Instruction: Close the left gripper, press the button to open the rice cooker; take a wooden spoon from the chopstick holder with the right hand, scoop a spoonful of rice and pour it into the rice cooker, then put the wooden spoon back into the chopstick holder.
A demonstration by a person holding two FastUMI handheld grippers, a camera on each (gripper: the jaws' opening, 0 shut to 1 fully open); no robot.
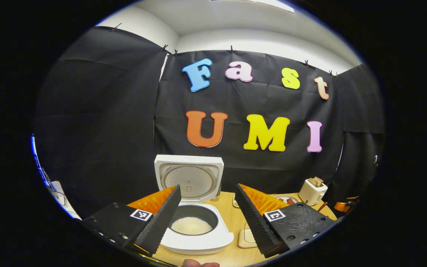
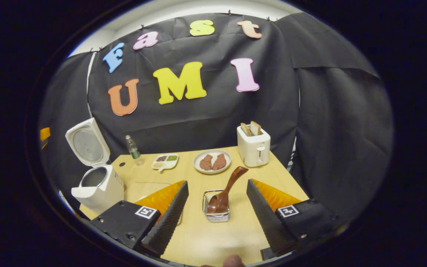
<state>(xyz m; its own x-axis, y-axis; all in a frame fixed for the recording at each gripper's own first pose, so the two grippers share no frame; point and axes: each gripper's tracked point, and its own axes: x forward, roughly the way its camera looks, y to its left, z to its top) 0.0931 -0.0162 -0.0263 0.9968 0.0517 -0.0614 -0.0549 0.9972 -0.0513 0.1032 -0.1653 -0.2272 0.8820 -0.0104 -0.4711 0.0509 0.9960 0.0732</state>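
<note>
The white rice cooker (image 1: 198,241) stands open right in front of my left gripper (image 1: 208,186), lid (image 1: 188,178) upright and white rice (image 1: 191,225) lying in the pot. The left gripper is open and holds nothing. In the right gripper view the cooker (image 2: 98,187) stands at the table's left edge. The wooden spoon (image 2: 229,183) rests bowl-down in the wire chopstick holder (image 2: 217,215), its handle leaning up to the right. My right gripper (image 2: 216,182) is open, its fingers on either side of the holder and clear of the spoon.
At the back of the wooden table (image 2: 206,237) stand a white toaster (image 2: 253,146) with bread, a plate (image 2: 212,162) of brown pieces, a small divided dish (image 2: 165,161) and a bottle (image 2: 133,148). A pale flat container (image 1: 247,239) lies right of the cooker.
</note>
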